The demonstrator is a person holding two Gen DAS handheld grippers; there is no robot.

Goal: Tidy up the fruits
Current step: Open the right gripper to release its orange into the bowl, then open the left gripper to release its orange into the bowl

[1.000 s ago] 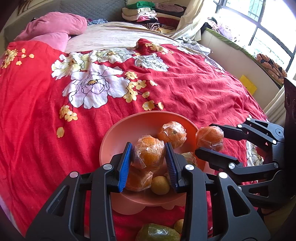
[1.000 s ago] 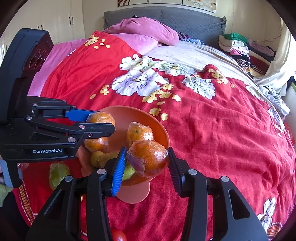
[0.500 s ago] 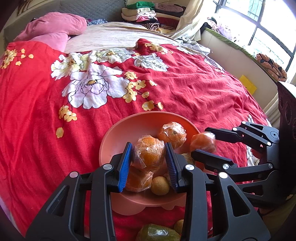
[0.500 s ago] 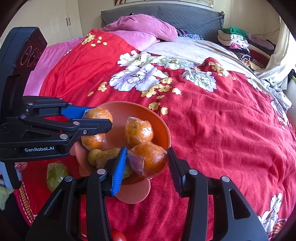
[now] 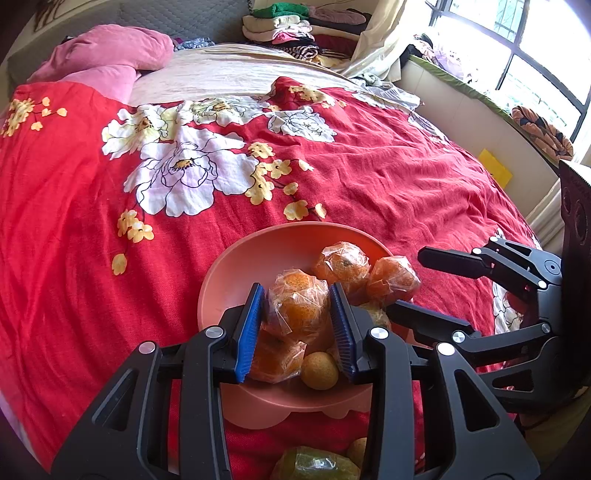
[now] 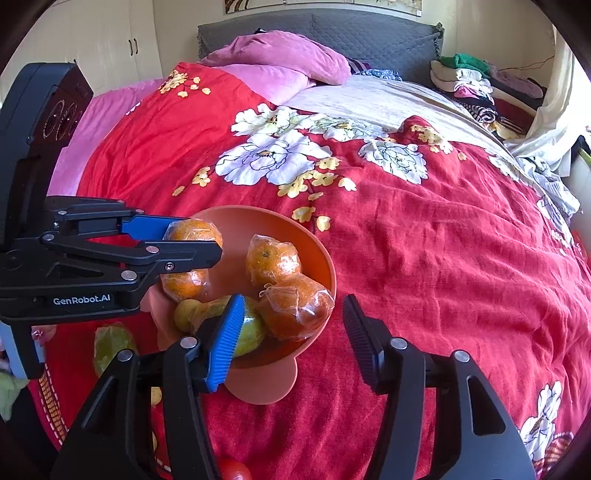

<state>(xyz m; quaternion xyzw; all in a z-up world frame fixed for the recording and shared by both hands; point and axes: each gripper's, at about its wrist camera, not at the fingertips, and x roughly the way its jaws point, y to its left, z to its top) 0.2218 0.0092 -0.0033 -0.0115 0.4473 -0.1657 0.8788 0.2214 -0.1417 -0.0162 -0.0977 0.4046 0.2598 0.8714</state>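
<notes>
A red bedspread (image 6: 424,240) with white flowers covers the bed, pink pillows (image 6: 280,59) and a grey headboard (image 6: 369,33) at the top of the frame. The pink bowl (image 5: 236,273) sits low in the centre. The left claw (image 5: 297,314) is clamped on a wrapped orange (image 5: 299,306). The right claw (image 6: 291,332) has just been opening, its jaws clear of another wrapped orange (image 6: 295,306) resting in the bowl.

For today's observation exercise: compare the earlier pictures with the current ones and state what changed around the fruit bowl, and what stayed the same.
The right hand-held gripper has just been opening: it let go of its wrapped orange, which now rests in the bowl by the rim, between the open jaws with neither pad touching it. The left hand-held gripper stays clamped on its own orange above the bowl. The bowl and other fruit have not moved.
</notes>
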